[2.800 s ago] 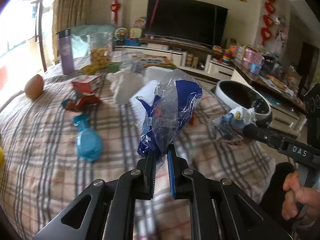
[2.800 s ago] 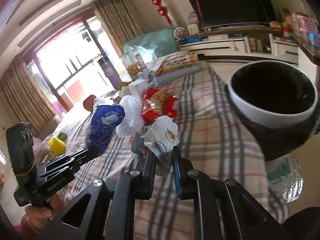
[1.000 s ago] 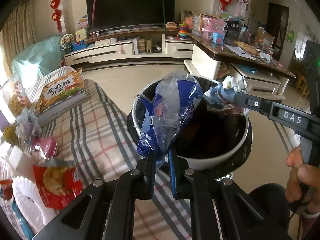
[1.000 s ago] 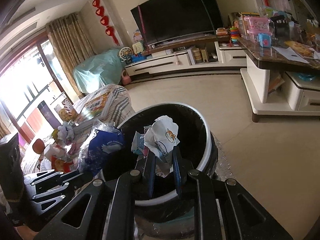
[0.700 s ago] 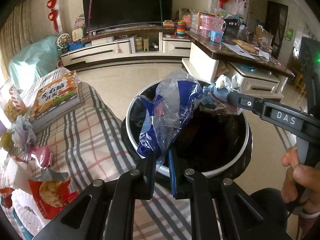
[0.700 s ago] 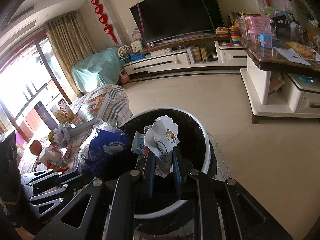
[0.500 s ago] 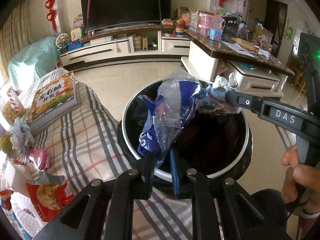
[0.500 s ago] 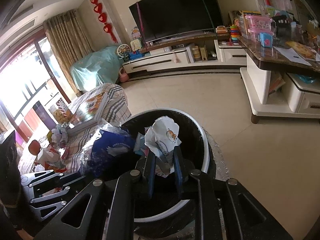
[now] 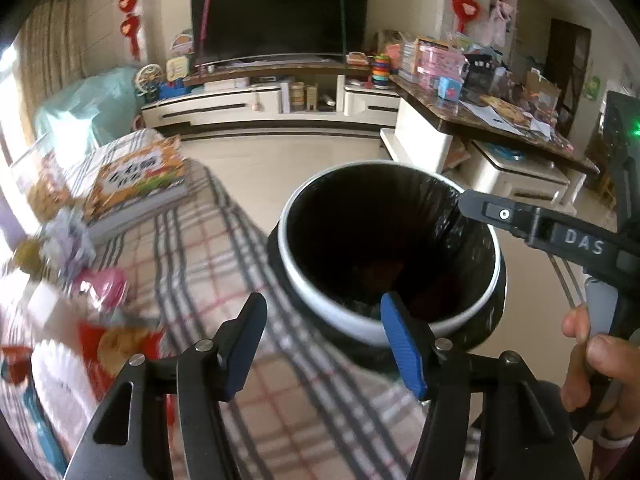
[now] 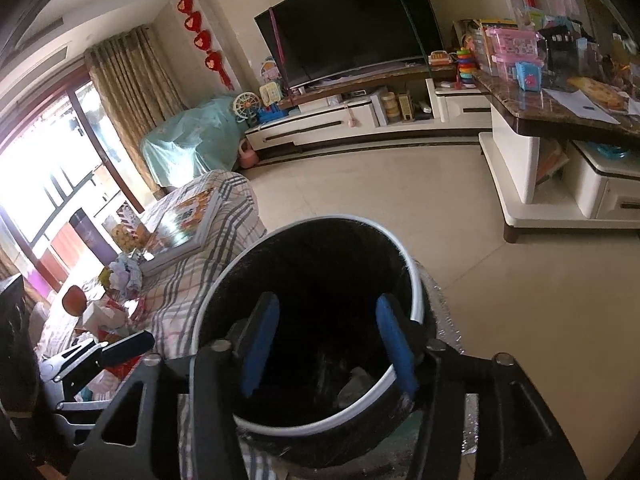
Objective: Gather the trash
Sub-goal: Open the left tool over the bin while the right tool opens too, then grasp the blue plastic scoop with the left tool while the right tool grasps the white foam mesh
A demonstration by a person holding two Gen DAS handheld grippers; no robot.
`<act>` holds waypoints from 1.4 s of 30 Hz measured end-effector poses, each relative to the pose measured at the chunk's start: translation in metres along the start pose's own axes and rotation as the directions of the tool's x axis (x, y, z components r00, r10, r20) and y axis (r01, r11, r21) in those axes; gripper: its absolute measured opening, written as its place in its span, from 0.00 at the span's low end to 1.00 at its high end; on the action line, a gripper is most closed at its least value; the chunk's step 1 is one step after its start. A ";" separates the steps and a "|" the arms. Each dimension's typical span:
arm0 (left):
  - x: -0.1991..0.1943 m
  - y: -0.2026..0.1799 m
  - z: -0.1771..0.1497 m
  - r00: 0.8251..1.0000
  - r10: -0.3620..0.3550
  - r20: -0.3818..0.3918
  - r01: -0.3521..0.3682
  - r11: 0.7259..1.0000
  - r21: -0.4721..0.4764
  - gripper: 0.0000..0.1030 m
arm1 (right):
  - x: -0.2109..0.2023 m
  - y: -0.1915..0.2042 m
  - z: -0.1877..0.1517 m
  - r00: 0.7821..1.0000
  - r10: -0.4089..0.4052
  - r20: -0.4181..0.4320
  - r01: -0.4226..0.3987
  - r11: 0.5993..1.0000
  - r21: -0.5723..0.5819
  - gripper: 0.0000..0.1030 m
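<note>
A round trash bin (image 9: pixel 384 320) with a white rim and a black liner stands beside the plaid-covered table. My left gripper (image 9: pixel 324 312) is open and empty, just in front of the bin's near rim. My right gripper (image 10: pixel 324 316) is open and empty, directly over the bin's mouth (image 10: pixel 416 280). Its black finger (image 9: pixel 520 220) reaches over the bin's right rim in the left wrist view. Pale crumpled trash (image 10: pixel 354 384) lies at the bottom of the bin. A red snack packet (image 9: pixel 120 340) and white paper (image 9: pixel 60 376) lie on the table at the left.
A thick book (image 9: pixel 136 188) and a crumpled wrapper (image 9: pixel 68 236) lie further back on the plaid table (image 9: pixel 248 400). A TV stand (image 10: pixel 360 120) runs along the far wall. A low cabinet with clutter (image 10: pixel 560 160) stands right of the bin.
Both grippers have opened. The blue plastic bag left my left gripper and the crumpled paper wrapper left my right gripper. Neither is held now.
</note>
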State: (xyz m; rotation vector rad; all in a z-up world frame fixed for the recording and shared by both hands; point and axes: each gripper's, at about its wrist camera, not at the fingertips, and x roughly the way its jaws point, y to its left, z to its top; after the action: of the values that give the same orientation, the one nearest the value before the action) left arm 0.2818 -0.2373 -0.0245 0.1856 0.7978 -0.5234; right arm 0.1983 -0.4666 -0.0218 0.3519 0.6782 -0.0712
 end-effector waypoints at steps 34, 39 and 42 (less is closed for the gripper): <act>-0.129 0.098 -0.136 0.986 0.166 0.008 -0.156 0.941 -0.299 0.62 | -0.008 0.136 -0.087 0.969 0.229 -0.094 -0.239 0.963 -0.123 0.84; -0.146 0.120 -0.151 0.975 0.222 -0.005 -0.211 0.915 -0.344 0.62 | -0.003 0.162 -0.101 0.955 0.266 -0.127 -0.284 0.947 -0.147 0.84; -0.153 0.135 -0.162 0.968 0.251 -0.025 -0.241 0.892 -0.381 0.62 | 0.000 0.179 -0.107 0.946 0.292 -0.140 -0.313 0.934 -0.171 0.84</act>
State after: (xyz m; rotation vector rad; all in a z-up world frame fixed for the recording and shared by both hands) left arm 0.1602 -0.0071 -0.0304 -0.0819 0.8231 -0.1221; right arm 0.1662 -0.2623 -0.0460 0.2734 0.7291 0.3092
